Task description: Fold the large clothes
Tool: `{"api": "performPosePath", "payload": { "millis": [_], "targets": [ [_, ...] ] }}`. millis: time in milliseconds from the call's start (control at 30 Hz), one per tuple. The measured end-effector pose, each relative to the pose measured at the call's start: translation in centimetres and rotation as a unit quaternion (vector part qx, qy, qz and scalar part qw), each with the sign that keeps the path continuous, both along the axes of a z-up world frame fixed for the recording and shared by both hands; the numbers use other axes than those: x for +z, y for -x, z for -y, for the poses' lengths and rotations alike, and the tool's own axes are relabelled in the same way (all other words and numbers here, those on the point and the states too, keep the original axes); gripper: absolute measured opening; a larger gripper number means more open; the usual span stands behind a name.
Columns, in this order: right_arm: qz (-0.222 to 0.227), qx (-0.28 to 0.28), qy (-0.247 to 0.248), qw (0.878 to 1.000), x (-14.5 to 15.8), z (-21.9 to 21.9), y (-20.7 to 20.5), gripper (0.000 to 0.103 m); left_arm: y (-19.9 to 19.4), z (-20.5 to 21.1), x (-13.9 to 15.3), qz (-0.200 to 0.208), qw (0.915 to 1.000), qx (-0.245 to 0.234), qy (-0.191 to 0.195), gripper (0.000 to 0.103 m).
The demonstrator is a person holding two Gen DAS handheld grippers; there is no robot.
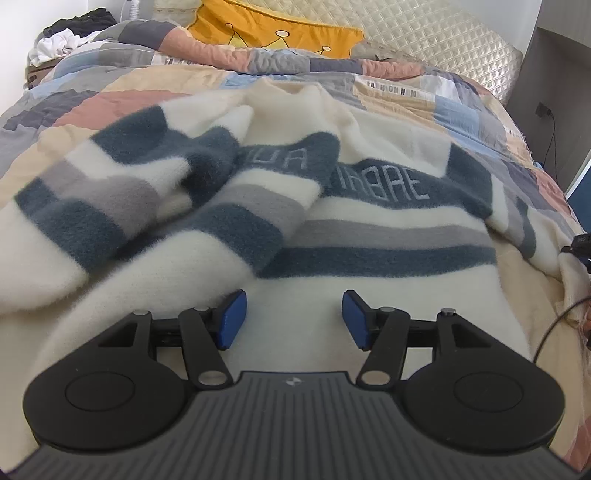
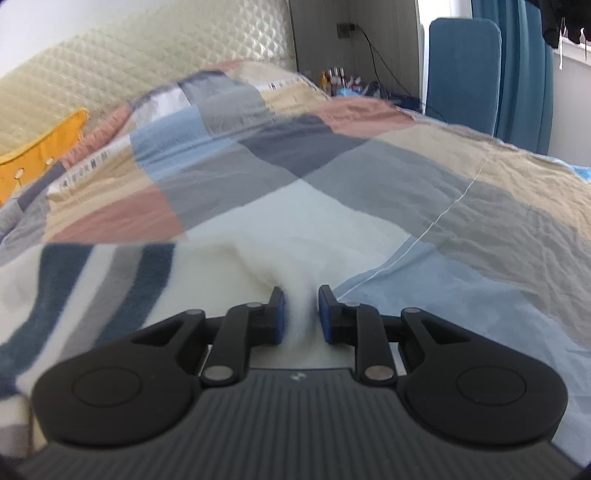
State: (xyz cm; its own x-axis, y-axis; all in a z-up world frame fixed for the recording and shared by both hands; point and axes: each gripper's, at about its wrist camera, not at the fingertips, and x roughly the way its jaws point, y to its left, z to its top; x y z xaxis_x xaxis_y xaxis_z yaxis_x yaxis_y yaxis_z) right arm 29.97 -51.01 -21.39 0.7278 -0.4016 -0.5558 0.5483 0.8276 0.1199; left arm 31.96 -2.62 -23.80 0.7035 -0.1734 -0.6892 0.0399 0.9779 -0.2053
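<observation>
A fluffy cream sweater [image 1: 369,155] with dark teal and grey stripes lies spread across the middle of the left wrist view, on a patchwork duvet [image 1: 461,107] of peach, grey, blue and beige blocks. One sleeve [image 1: 147,206] is folded across the body toward the left of the frame, partly covering a teal band of pale lettering (seen upside down and only partly readable). At the bottom centre of that view the left gripper [image 1: 294,319] has its blue pads well apart over the cream hem area, with nothing pinched between them. In the upper part of the frame a yellow pillow [image 1: 273,26] leans on a quilted cream headboard [image 1: 436,33], and a heap of dark and white clothes [image 1: 70,33] sits in the upper left corner. In the right wrist view the right gripper [image 2: 301,314] sits at lower centre with its pads close together, a bunched ridge of cream sweater fabric [image 2: 300,295] running between them; whether the pads actually press on it cannot be told. Striped fabric fills the lower left, and a blue chair back [image 2: 461,70] stands at the upper right beside blue curtains [image 2: 517,74].
</observation>
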Motion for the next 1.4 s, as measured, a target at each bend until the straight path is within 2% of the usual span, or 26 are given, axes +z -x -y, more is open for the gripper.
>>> {"api": "performPosePath", "payload": {
  "millis": [67,167,267,400,433,467,500,600,700,800,933,1033,1100,1167,1267,1333,1400],
  "targets": [
    [-0.001,0.009,0.015,1.0,0.3,-0.5,0.6,0.025,0.1,-0.1,0.0,0.002,1.0,0.002,0.002,0.063],
    [-0.01,0.02,0.045,0.999,1.2,-1.4,1.6,0.037,0.4,-0.1,0.0,0.004,1.0,-0.001,-0.005,0.063],
    [0.0,0.019,0.039,0.999,2.5,-1.9,3.2,0.039,0.7,-0.1,0.1,0.006,0.9999,-0.001,-0.008,0.063],
    [0.047,0.015,-0.006,0.999,4.9,-1.9,5.7,0.041,1.1,-0.4,0.4,0.003,1.0,0.001,-0.004,0.063],
    [0.061,0.014,-0.014,0.998,5.5,-1.8,6.4,0.045,1.2,-0.5,0.5,0.002,1.0,0.002,-0.003,0.063],
    [0.075,0.014,-0.02,0.997,6.1,-1.6,7.0,0.055,1.5,-0.7,0.7,0.0,1.0,0.005,-0.001,0.063],
    [0.09,0.015,-0.026,0.995,6.5,-1.4,7.7,0.062,1.8,-1.0,1.0,0.002,0.9999,0.009,0.005,0.063],
    [0.12,0.006,-0.048,0.992,7.2,-0.5,9.5,0.062,2.9,-2.1,1.9,0.012,0.9993,0.02,0.028,0.063],
    [0.161,-0.035,-0.128,0.978,7.4,1.6,11.7,0.064,3.3,-3.2,2.4,0.012,0.9977,0.031,0.059,0.063],
    [0.166,-0.053,-0.177,0.969,7.0,2.6,12.5,0.064,3.1,-3.8,2.5,0.006,0.9962,0.037,0.079,0.063],
    [0.113,-0.013,-0.168,0.979,6.5,1.5,11.2,0.064,3.0,-3.8,2.4,-0.001,0.9954,0.038,0.088,0.063],
    [0.059,0.05,-0.208,0.975,5.5,0.3,9.2,0.064,3.1,-3.9,2.4,-0.003,0.9954,0.036,0.089,0.063],
    [0.026,0.082,-0.207,0.975,5.0,-0.9,8.0,0.064,3.2,-4.0,2.3,-0.006,0.9951,0.036,0.092,0.063],
    [-0.002,0.108,-0.169,0.98,5.1,-2.5,6.9,0.063,3.2,-4.0,2.2,-0.008,0.9947,0.037,0.096,0.063],
    [-0.062,0.11,-0.079,0.989,4.8,-5.0,5.8,0.063,3.1,-3.9,2.1,-0.009,0.9948,0.036,0.094,0.063],
    [-0.106,0.104,-0.023,0.989,4.1,-6.1,5.0,0.063,3.0,-3.8,1.9,-0.012,0.9951,0.035,0.092,0.063],
    [-0.137,0.111,0.001,0.984,3.2,-6.6,4.2,0.062,2.8,-3.6,1.7,-0.014,0.9956,0.033,0.086,0.063]
  ]
}}
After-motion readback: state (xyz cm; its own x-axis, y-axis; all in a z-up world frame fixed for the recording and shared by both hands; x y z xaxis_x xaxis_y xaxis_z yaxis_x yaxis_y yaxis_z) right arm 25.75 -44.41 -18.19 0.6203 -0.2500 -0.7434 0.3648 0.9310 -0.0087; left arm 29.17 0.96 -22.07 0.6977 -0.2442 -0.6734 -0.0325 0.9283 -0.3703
